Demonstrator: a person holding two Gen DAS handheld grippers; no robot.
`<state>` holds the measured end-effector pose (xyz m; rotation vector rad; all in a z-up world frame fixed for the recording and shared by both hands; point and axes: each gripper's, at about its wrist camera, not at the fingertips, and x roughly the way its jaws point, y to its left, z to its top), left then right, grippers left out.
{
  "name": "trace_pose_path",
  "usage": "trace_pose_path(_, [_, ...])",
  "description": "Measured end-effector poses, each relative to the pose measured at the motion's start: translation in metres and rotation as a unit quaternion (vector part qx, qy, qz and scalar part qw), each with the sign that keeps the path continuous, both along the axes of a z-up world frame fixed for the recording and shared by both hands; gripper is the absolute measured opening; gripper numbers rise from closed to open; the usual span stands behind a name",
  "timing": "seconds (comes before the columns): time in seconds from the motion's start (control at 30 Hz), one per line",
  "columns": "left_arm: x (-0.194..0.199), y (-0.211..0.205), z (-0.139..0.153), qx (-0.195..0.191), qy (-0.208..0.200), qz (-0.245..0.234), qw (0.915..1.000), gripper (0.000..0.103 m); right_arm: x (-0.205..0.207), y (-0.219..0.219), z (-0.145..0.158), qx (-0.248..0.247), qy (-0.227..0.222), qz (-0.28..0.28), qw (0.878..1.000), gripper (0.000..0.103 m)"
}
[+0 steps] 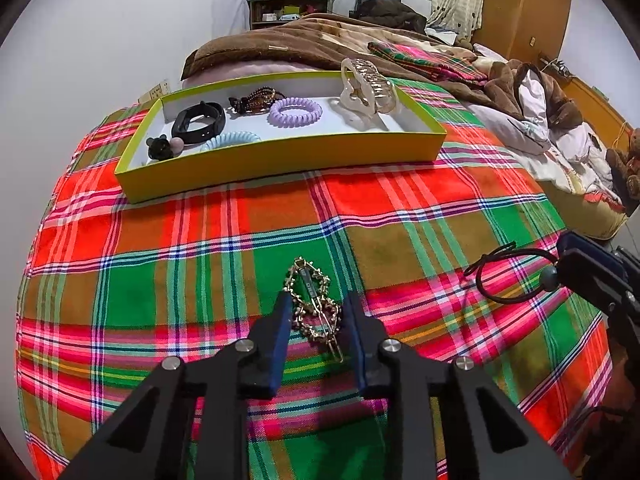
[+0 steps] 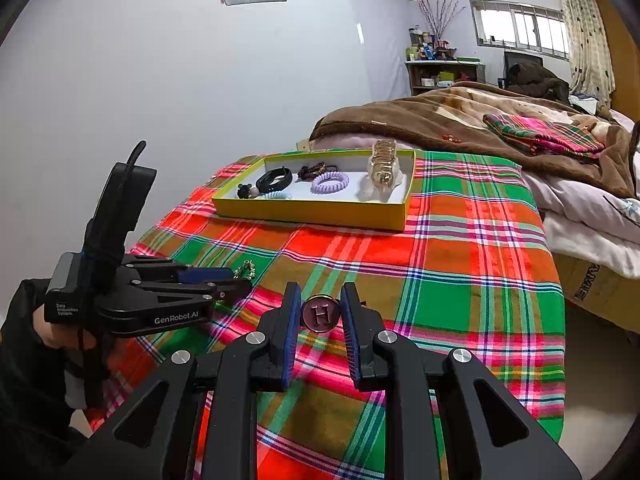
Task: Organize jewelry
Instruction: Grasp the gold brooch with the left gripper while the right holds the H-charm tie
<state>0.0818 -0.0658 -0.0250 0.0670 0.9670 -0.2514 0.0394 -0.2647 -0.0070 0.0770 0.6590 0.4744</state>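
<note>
A gold chain hair clip [image 1: 314, 306] lies on the plaid cloth between the blue pads of my open left gripper [image 1: 318, 300], which straddles it without closing on it. My right gripper [image 2: 320, 294] is shut on a round maroon charm marked "H" [image 2: 321, 314], part of a black hair tie whose loop [image 1: 506, 276] hangs from it in the left wrist view. A yellow-green tray [image 1: 280, 160] at the back holds a black band [image 1: 199, 123], a lilac coil tie [image 1: 295, 112], a blue coil tie [image 1: 230, 141], brown beads [image 1: 252, 100] and a clear claw clip [image 1: 366, 90].
The plaid cloth [image 1: 400, 208] covers a raised surface that drops off at right. A bed with a brown blanket [image 1: 304, 40] and folded plaid fabric [image 1: 424, 60] lies behind the tray. My left gripper body [image 2: 140, 296] sits left of the right one.
</note>
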Motion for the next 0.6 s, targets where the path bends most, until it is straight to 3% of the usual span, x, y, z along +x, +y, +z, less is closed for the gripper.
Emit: trace_pose_path(0.6, [-0.005,0.004,0.013,-0.009,-0.02,-0.004,0.9997,0.027,0.0,0.002,0.004,-0.001,-0.004,-0.003,1.0,0.021])
